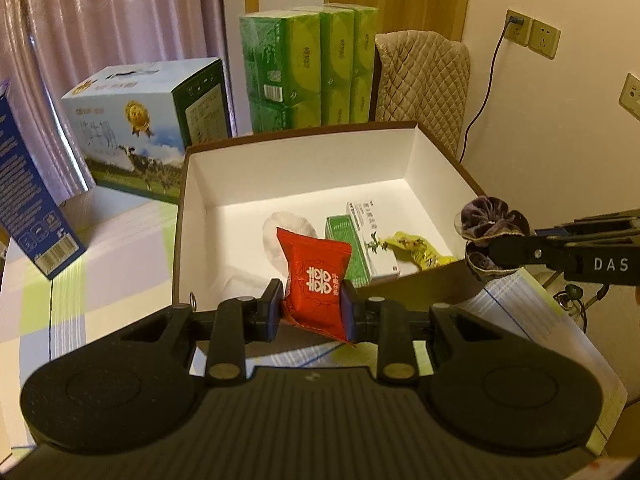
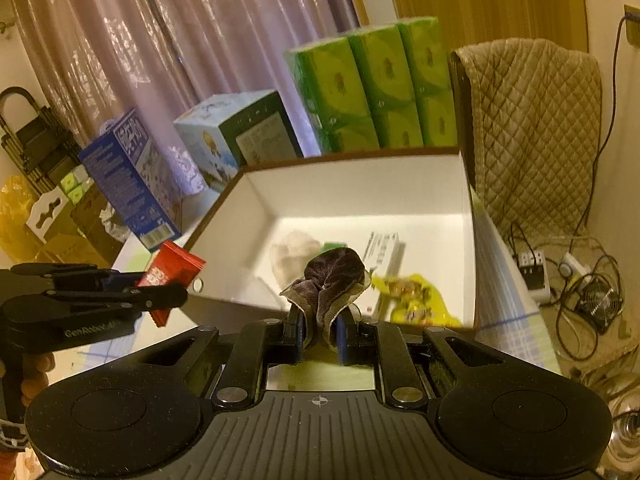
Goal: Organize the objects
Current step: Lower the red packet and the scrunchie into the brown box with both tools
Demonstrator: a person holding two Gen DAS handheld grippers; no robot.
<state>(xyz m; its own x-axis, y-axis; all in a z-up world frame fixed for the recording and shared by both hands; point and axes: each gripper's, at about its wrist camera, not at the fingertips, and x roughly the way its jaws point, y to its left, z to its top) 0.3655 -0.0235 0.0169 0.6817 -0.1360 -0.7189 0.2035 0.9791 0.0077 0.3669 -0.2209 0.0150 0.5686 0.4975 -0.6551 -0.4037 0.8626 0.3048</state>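
Left wrist view shows my left gripper [image 1: 313,307] with its jaws pinching a red packet [image 1: 316,280] just above the near wall of the white box [image 1: 304,168]. My right gripper [image 2: 319,336] has its jaws pressed on a purple scrunchie [image 2: 334,276] over the box's near edge. Inside the box lie a yellow wrapper [image 1: 416,250], 2 small cartons [image 1: 372,240] and a white pad [image 1: 280,226].
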